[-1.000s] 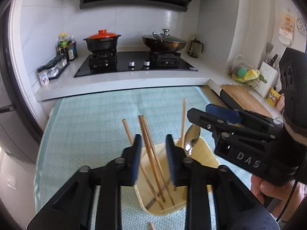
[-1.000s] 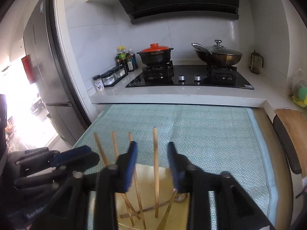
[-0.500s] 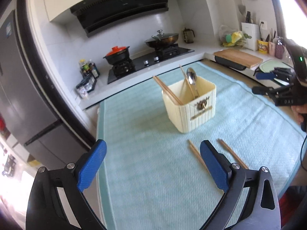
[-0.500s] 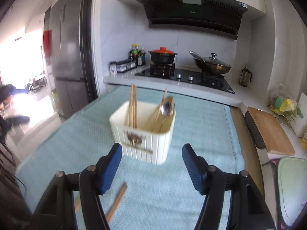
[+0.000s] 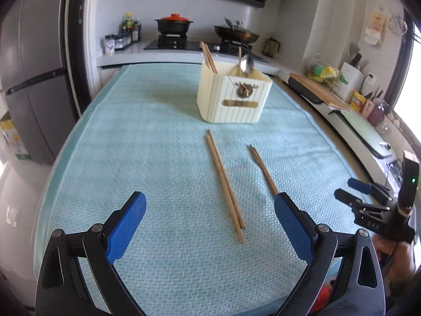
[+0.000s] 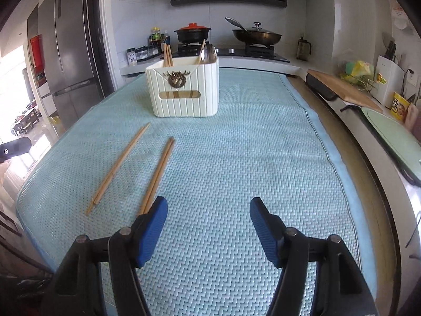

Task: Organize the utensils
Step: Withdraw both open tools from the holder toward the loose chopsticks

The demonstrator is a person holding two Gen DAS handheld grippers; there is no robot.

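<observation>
Chopsticks (image 5: 225, 184) on mat; "DAS" on right gripper (image 5: 352, 191); both grippers' jaws open, empty.

Both wrist cameras look down-forward over the mat (image 5: 158, 144) toward the stove (image 6: 226, 50) — sharing the utensil box (image 5: 231, 97).

Left gripper (image 5: 209, 220): chopstick pair (image 5: 225, 183) on mat (image 5: 131, 144) between jaws, second pair (image 5: 261, 169) just ahead of right finger, holder (image 5: 232, 97) further ahead with chopsticks, spoon (image 5: 246, 64) in it. Right gripper (image 6: 209, 227): both pairs ahead-left.
</observation>
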